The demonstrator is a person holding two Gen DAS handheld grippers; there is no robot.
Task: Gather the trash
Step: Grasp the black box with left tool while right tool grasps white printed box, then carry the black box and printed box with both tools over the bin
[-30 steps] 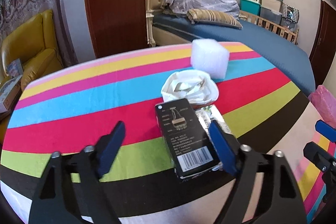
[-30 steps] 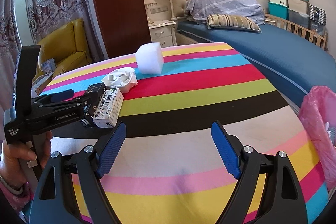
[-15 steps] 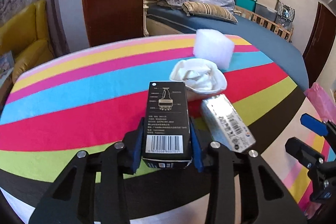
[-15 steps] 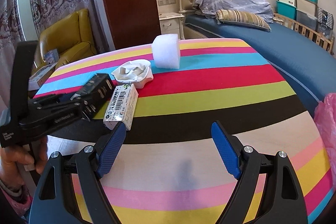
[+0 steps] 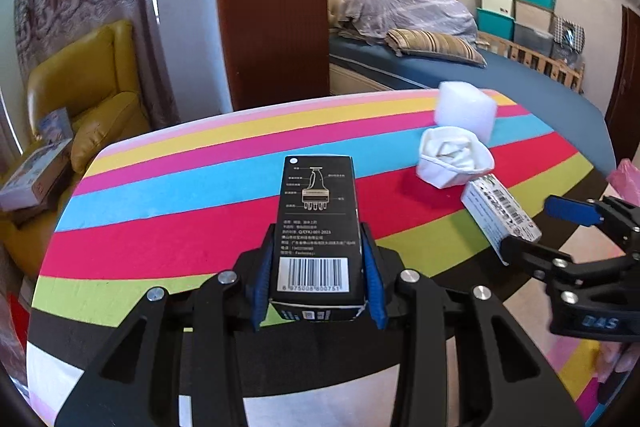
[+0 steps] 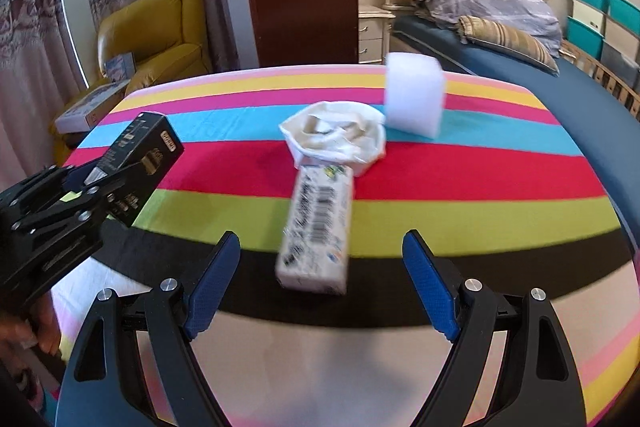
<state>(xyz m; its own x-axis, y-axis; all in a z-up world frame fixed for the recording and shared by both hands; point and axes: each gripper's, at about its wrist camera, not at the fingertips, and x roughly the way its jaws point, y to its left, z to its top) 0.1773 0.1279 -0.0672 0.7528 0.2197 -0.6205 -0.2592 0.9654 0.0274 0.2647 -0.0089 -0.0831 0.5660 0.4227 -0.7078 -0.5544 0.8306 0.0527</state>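
Scene: a round table (image 5: 168, 163) under a striped cloth in a bedroom, trash spread across its middle, a bed (image 5: 520, 79) behind it.
Left gripper (image 5: 318, 281): jaws clenched on a black box (image 5: 318, 227), blue pads pressed to its two long sides near the barcode end; in the right wrist view the box (image 6: 140, 163) appears clear of the cloth, tilted, its far end raised.
Right gripper (image 6: 320, 283): jaws released and wide, nothing between the pads, aimed down at a white carton (image 6: 318, 231) lying flat on the green and black stripes.
Carton: long, barcode up, its near end just ahead of the open jaws, its far end touching or just beside a crumpled white cup (image 6: 336, 135).
Other trash: a white foam block (image 6: 414, 99) stands just behind the cup, on the blue and pink stripes.
Bin: only a strip of pink bag (image 5: 626, 179) shows at the table's right edge in the left wrist view; whether it is the trash bag cannot be told for certain.
Step in hand: one piece is picked up on the left; the right appears to be lining up on the second.
Next move calls for: the right jaws to straddle the carton's narrow width squarely before closing, without nudging the cup, and the left to keep the box level on its way to the bag.
Left to do: carton, cup and foam remain on the table.
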